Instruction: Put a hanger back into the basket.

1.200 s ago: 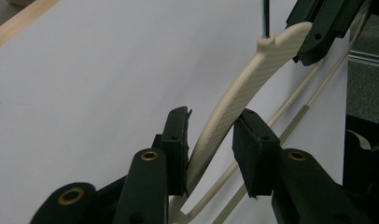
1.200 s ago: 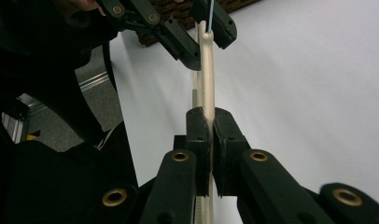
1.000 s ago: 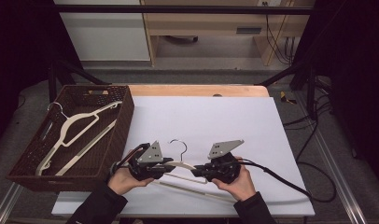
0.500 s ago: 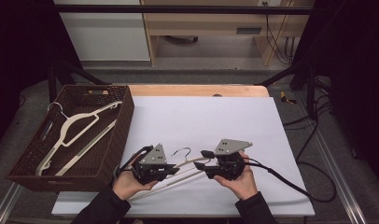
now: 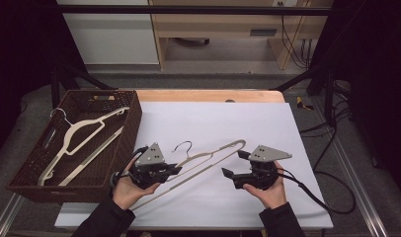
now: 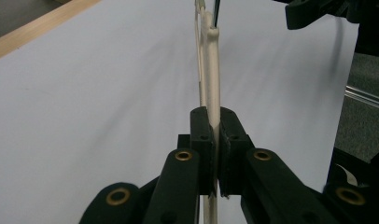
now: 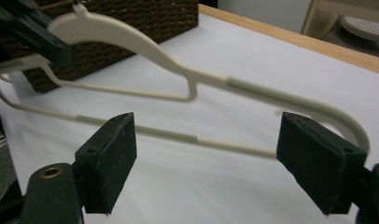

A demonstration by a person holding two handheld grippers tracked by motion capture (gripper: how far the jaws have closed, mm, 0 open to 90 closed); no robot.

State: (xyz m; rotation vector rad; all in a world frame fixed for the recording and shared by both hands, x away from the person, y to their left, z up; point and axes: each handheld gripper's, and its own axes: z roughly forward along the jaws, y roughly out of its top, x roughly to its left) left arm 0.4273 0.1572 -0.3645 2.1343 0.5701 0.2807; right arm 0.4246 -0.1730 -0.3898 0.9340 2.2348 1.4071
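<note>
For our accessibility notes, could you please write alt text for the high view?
A person's left tongs clamp a cream plastic hanger above a white table mat, while the right tongs, jaws just opened, sit apart from the hanger's far end. A dark wicker basket at the left holds a second cream hanger.

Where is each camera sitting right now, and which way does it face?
High view: above the person's side, looking forward and down on the table; both forearms, left tongs, right tongs.
Left gripper view: rides the left tongs, looking along the cream hanger clamped between them; the other tongs show top right.
Right gripper view: rides the right tongs, open, having just been opening, facing the wicker basket.
Shared: all see the hanger and white table.
</note>
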